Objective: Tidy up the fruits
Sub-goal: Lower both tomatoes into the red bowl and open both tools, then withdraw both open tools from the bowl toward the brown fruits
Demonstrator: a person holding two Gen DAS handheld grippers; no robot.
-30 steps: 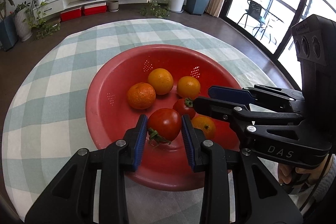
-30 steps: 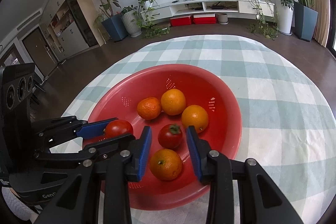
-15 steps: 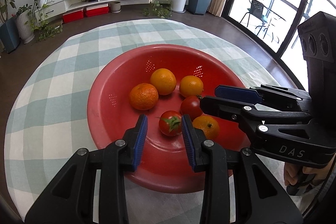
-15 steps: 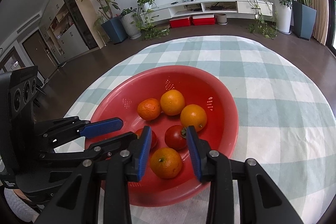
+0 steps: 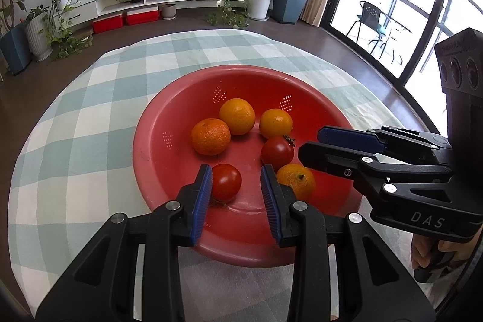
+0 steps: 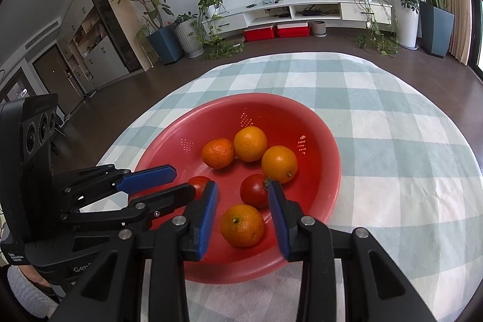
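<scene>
A red perforated bowl sits on a round checked tablecloth. It holds several oranges and two tomatoes. My left gripper is open and empty above the bowl's near rim; a tomato lies in the bowl by its left finger. A second tomato lies further right. My right gripper is open and empty, with an orange lying in the bowl between its fingers and a tomato just beyond. The left gripper also shows in the right wrist view.
The green and white checked tablecloth covers the round table around the bowl. Beyond the table are a TV unit, potted plants and red boxes on the floor. A glass door is at the right.
My left gripper has let go of the tomato, which now lies in the bowl, and both grippers have drawn back and up from the bowl.
</scene>
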